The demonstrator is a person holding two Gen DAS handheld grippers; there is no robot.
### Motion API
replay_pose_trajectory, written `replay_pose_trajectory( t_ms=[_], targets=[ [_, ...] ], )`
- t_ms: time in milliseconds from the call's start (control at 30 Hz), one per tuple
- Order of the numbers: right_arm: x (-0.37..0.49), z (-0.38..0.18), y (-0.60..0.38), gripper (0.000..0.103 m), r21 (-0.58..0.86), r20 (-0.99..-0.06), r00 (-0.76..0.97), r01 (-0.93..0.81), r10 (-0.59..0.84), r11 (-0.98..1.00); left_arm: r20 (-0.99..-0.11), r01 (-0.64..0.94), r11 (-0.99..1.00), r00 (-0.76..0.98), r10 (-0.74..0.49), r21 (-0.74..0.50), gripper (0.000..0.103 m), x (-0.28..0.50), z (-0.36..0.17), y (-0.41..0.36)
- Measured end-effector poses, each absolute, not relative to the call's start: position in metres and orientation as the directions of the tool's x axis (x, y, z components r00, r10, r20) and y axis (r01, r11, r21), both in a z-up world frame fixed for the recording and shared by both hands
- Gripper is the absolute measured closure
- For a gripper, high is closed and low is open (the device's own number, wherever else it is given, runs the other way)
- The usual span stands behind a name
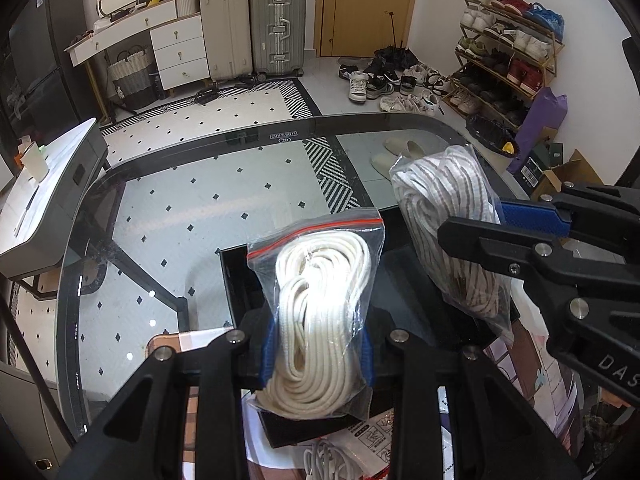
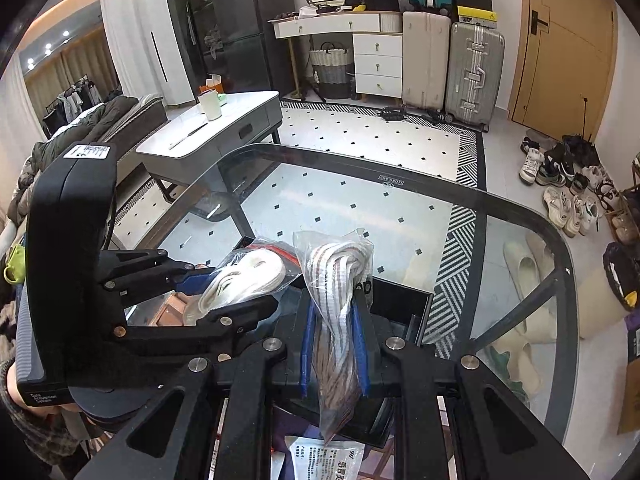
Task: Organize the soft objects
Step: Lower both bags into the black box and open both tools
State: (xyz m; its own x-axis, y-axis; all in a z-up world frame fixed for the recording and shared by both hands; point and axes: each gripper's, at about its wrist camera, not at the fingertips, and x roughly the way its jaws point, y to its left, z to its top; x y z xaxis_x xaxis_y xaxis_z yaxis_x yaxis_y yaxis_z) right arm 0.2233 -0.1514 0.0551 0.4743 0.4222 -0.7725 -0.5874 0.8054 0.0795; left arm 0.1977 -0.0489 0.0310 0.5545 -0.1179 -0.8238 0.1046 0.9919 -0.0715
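Note:
My left gripper [image 1: 318,344] is shut on a clear zip bag of cream-white rope [image 1: 320,280], its blue pads squeezing the coil's waist. The bag stands upright over an open black box [image 1: 236,276] on the glass table [image 1: 68,280]. To its right my right gripper [image 1: 478,222] is shut on a bag of white-and-grey striped rope [image 1: 444,208]. In the right wrist view the striped rope bag [image 2: 336,276] is pinched between my right gripper's [image 2: 334,340] pads above the black box [image 2: 404,300]. The left gripper [image 2: 232,292] holds the white rope bag [image 2: 248,272] beside it.
Printed packets [image 2: 320,460] and a white cable [image 1: 324,460] lie under the grippers. A rose-gold phone [image 1: 172,342] lies at the near left. Pale slippers [image 2: 524,264] show through the glass. A grey side table [image 2: 224,120] stands beyond; suitcases [image 1: 252,28] and shoes [image 1: 384,80] line the far wall.

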Motion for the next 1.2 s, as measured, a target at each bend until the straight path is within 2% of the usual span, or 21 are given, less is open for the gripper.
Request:
replay_pose_trajectory(
  t_ms=[633, 733, 767, 867, 933, 1000, 1133, 1200],
  targets=[
    [0.253, 0.014, -0.147, 0.086, 0.117, -0.840, 0.372, -0.587, 0.395, 0.801, -0.865, 0.123, 0.989, 0.484, -0.132, -0.083, 0.070, 0.209, 0.008, -0.062],
    [0.252, 0.015, -0.148, 0.083, 0.124, -0.837, 0.371, -0.585, 0.401, 0.801, -0.862, 0.128, 0.988, 0.487, -0.139, -0.087, 0.059, 0.208, 0.011, -0.062],
    [0.250, 0.016, -0.149, 0.082, 0.127, -0.836, 0.372, -0.585, 0.404, 0.801, -0.859, 0.129, 0.988, 0.493, -0.135, -0.081, 0.050, 0.206, 0.013, -0.063],
    [0.246, 0.018, -0.152, 0.079, 0.132, -0.832, 0.373, -0.586, 0.411, 0.799, -0.851, 0.128, 0.988, 0.508, -0.135, -0.080, 0.044, 0.202, 0.018, -0.062],
    [0.242, 0.021, -0.155, 0.072, 0.136, -0.825, 0.380, -0.585, 0.418, 0.799, -0.848, 0.129, 0.989, 0.513, -0.130, -0.073, 0.038, 0.200, 0.021, -0.063],
    [0.239, 0.025, -0.159, 0.064, 0.144, -0.815, 0.390, -0.582, 0.429, 0.801, -0.840, 0.130, 0.989, 0.527, -0.128, -0.069, 0.024, 0.196, 0.025, -0.061],
    [0.231, 0.035, -0.164, 0.054, 0.145, -0.799, 0.410, -0.578, 0.440, 0.803, -0.825, 0.129, 0.990, 0.550, -0.126, -0.065, 0.019, 0.187, 0.035, -0.058],
    [0.225, 0.039, -0.168, 0.051, 0.148, -0.790, 0.421, -0.576, 0.446, 0.804, -0.817, 0.125, 0.990, 0.563, -0.127, -0.067, 0.012, 0.181, 0.039, -0.054]
  ],
)
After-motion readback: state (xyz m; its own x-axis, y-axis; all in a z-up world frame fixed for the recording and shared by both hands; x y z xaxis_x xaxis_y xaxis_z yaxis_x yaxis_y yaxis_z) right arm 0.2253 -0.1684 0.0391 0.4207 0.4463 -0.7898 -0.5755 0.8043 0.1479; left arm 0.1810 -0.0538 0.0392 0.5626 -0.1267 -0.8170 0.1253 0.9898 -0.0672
